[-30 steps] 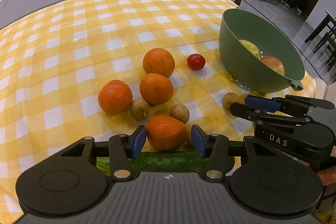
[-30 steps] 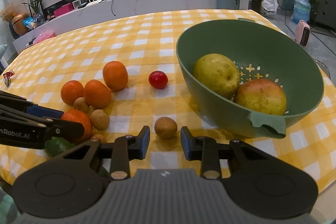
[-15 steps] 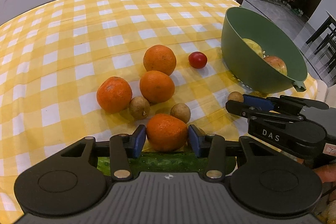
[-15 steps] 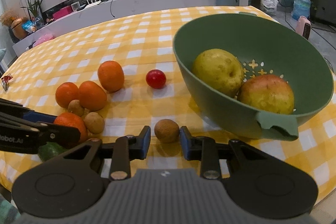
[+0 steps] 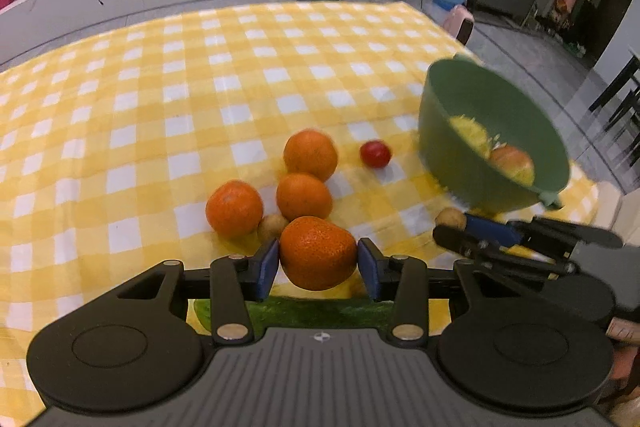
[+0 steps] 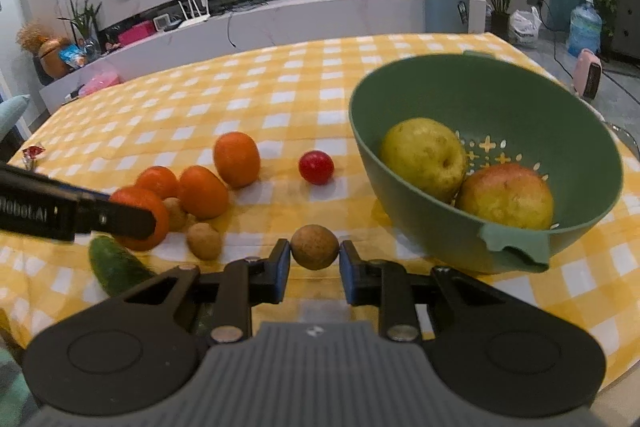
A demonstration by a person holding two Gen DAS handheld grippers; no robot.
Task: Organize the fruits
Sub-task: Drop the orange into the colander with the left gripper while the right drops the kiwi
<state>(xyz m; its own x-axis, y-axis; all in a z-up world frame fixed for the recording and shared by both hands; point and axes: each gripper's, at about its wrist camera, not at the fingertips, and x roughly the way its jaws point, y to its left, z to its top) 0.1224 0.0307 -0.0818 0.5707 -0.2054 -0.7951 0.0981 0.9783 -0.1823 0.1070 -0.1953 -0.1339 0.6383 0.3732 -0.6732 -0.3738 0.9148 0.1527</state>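
My left gripper (image 5: 318, 263) is shut on an orange (image 5: 318, 251) and holds it just above the yellow checked tablecloth (image 5: 160, 107). My right gripper (image 6: 315, 263) is shut on a small brown round fruit (image 6: 315, 247), lifted off the cloth beside the green colander bowl (image 6: 400, 203). The bowl holds a yellow apple (image 6: 424, 157) and a red-yellow apple (image 6: 506, 197). Three more oranges (image 5: 310, 153) (image 5: 304, 195) (image 5: 234, 207) and a red tomato (image 5: 375, 153) lie on the cloth.
A cucumber (image 6: 114, 267) lies near the table's front edge, under the left gripper. Two more small brown fruits (image 6: 204, 241) (image 6: 174, 213) lie by the oranges. The bowl stands at the table's right edge. A long counter runs behind the table.
Both grippers have closed on their fruit and lifted: the left one raised the orange, the right one raised the small brown fruit. Both views have tilted upward.
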